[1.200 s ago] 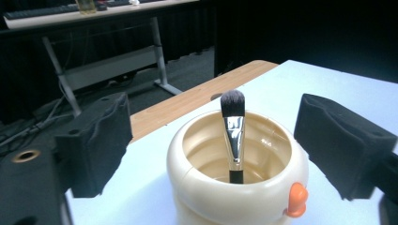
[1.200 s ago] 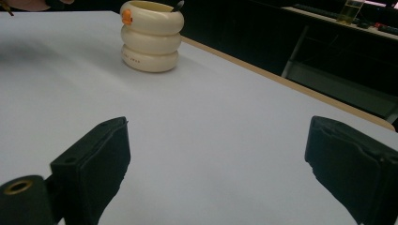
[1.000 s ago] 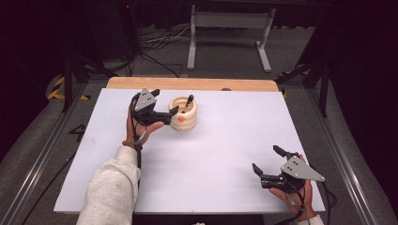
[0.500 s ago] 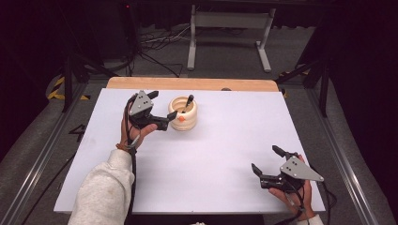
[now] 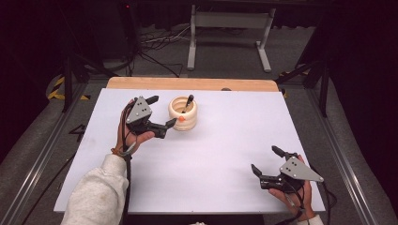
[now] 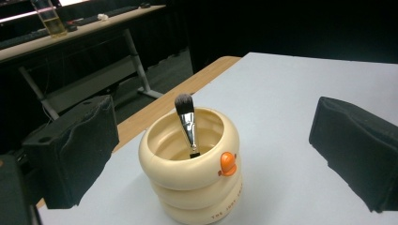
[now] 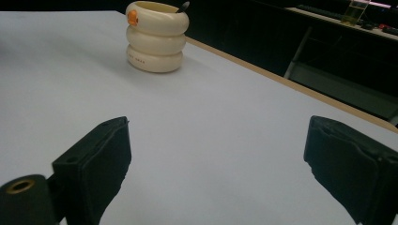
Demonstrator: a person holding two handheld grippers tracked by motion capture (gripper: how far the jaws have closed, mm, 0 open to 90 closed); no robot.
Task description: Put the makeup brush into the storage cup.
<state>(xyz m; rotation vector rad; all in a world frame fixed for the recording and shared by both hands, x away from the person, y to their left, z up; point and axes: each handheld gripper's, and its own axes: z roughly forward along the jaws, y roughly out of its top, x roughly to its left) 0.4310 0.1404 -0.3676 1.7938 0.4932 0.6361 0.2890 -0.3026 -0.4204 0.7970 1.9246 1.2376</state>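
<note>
A cream ribbed cup (image 5: 183, 114) with a makeup brush (image 6: 187, 123) inside stands near the worktop's (image 5: 225, 140) far edge. The left gripper (image 5: 159, 112) sits beside it, jaws wide, empty; the right gripper (image 5: 266, 161) rests near the front right corner, jaws wide, empty

We see a cream-coloured holder (image 5: 183, 114) built like three stacked rings, standing upright on the white table (image 5: 225, 154), toward its far edge and left of centre. A small orange beak-shaped knob (image 6: 227, 164) sticks out from its top ring, and dark lettering we cannot read runs along its bottom ring. Inside it stands a makeup brush (image 6: 187, 123), bristles up, with a dark rounded tuft and a shiny metal ferrule. The brush leans against the holder's inner wall, its tuft rising above the rim.
</note>
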